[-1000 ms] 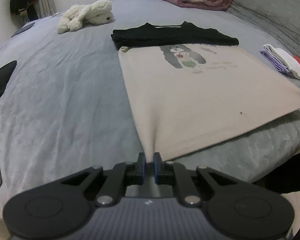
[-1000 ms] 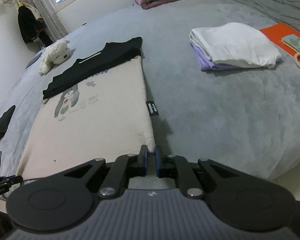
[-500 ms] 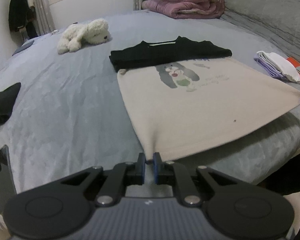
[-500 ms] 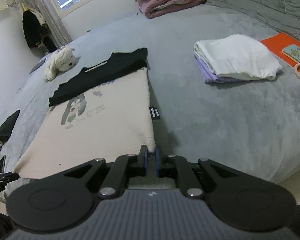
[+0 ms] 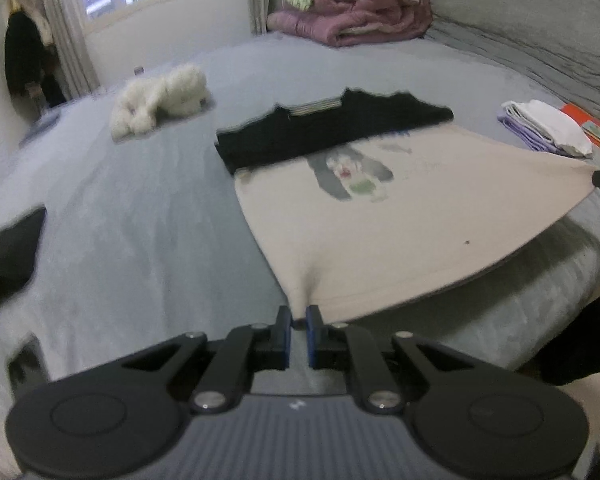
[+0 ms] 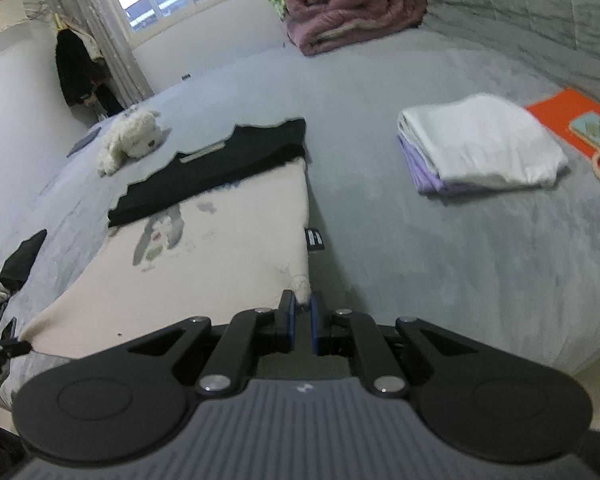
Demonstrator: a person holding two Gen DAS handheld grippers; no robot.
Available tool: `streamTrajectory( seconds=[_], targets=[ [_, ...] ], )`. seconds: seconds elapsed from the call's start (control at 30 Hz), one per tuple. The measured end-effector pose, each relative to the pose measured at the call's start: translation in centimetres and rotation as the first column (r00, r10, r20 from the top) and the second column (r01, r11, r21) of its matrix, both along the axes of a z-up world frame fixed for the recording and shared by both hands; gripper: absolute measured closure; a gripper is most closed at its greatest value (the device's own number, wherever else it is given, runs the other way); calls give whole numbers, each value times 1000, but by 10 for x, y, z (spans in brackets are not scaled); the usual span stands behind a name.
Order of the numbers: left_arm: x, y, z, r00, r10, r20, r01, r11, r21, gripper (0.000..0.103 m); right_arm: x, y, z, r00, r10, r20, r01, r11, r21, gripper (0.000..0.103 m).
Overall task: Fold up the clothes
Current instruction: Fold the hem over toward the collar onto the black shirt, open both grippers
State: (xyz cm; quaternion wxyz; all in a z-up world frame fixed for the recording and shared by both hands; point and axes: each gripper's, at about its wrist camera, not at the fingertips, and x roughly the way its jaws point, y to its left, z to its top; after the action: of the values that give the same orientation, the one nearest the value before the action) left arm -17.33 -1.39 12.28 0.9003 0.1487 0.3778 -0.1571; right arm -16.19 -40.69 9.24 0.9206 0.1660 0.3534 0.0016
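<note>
While both grippers pinch the near hem of the cream T-shirt [image 5: 400, 220], the cloth stretches taut between them above the near edge of the grey bed [image 5: 132, 220]. The left gripper [image 5: 298, 320] has its jaws closed on the hem's left corner, fabric bunched between the blue pads; the right gripper [image 6: 302, 307] is clamped on the right corner, where a small tuft of cloth pokes up between its fingers. The shirt's far end, with the cartoon print, lies on the bed, and a folded black garment [image 6: 216, 168] rests across it (covering the collar end). A black label [image 6: 314, 239] juts from the shirt's right side seam. Towards the bed's right edge sits a folded white-and-lilac stack [image 6: 476, 144], with an orange book [image 6: 556, 116] beyond it. A white plush toy [image 5: 160, 100] lies near the far left, and a rolled pink quilt [image 5: 356, 16] at the far edge.
</note>
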Motion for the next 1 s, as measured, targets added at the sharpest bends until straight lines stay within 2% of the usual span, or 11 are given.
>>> streamTrajectory(
  seconds=[0.13, 0.4, 0.67, 0.83, 1.0],
  targets=[
    [-3, 0, 10, 1000, -10, 11, 9, 1000, 7, 96, 3, 1, 10, 1000, 5, 27, -5, 1000, 10, 95],
    [-19, -7, -18, 998, -39, -45, 42, 998, 56, 96, -8, -6, -1, 1000, -17, -12, 17, 999, 31, 95],
    [-22, -6, -24, 998, -31, -52, 36, 995, 91, 96, -20, -15, -1, 1000, -17, -9, 17, 998, 56, 95],
    [-36, -2, -22, 998, -49, -50, 54, 993, 109, 96, -36, -12, 7, 1000, 24, 8, -24, 999, 37, 95],
    [-32, -2, -24, 995, -69, -75, 77, 992, 104, 96, -32, -13, 1, 999, 19, -38, -18, 1000, 25, 95]
  ],
)
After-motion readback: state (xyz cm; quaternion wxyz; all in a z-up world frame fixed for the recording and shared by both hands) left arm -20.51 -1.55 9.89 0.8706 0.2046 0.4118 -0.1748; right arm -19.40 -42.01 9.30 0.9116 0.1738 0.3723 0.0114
